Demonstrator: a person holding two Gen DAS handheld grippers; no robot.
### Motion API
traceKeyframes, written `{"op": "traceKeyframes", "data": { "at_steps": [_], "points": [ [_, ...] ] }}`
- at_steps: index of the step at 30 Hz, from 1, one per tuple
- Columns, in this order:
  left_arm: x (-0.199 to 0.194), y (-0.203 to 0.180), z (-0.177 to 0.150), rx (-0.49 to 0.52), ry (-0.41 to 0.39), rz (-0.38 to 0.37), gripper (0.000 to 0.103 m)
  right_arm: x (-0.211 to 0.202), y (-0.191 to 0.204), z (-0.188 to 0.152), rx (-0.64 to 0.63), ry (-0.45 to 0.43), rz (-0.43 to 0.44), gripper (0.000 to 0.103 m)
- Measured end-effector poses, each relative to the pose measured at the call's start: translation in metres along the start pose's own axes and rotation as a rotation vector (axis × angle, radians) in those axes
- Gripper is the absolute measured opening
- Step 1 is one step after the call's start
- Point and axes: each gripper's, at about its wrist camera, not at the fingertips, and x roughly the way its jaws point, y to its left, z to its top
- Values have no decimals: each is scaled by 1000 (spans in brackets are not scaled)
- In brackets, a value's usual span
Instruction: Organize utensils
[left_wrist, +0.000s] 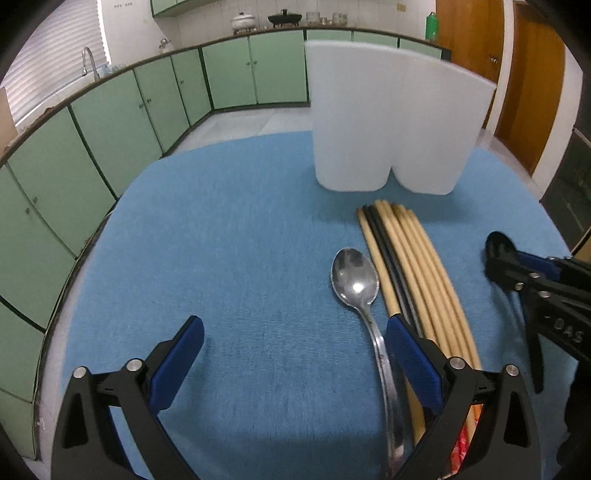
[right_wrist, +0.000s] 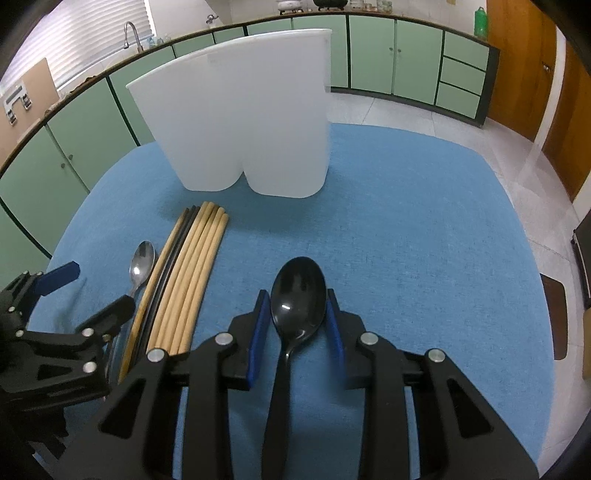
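light: even indoor, dimmish | glare: window blinds (left_wrist: 55, 62) | edges: fisheye warp, dark vignette | focus: sharp

Black-framed left gripper (left_wrist: 295, 343), right gripper (right_wrist: 297, 325), blue pads, silver screws, perhaps "DAS" lettering

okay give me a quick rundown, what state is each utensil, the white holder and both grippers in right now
Right gripper: shut on the black spoon.
Black spoon: gripped at the bowl.
Left gripper: open, holding nothing.
Metal spoon: lying flat, bowl up.
Chopsticks: bundled flat on the cloth.
White holder: upright; contents hidden.
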Motion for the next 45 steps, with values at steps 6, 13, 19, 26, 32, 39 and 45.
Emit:
{"op": "traceKeyframes", "data": {
  "at_steps": [6, 13, 19, 26, 32, 39, 45],
  "points": [
    [7, 11, 5, 3, 8, 2, 98, 1, 8, -8, -21, -9, -19, 29],
    [10, 28, 8, -4, 3, 7, 97, 2, 14, -10, -15, -13, -45, 29],
    [7, 24, 15, 6, -11, -36, 97, 5, 20, -8, -19, -12, -55, 29],
    [22, 19, 39, 7, 3, -22, 97, 7, 16, -3, 13, 10, -34, 32],
    [33, 15, 42, -2, 29, -33, 90, 8, 16, 5, 25, 44, -27, 37],
    [36, 18, 52, -5, 28, -91, 56, 12, 20, 18, 39, 93, -45, 34],
    [23, 19, 43, -11, 9, -179, 28, 7, 23, 17, 22, 62, -27, 32]
  ]
}}
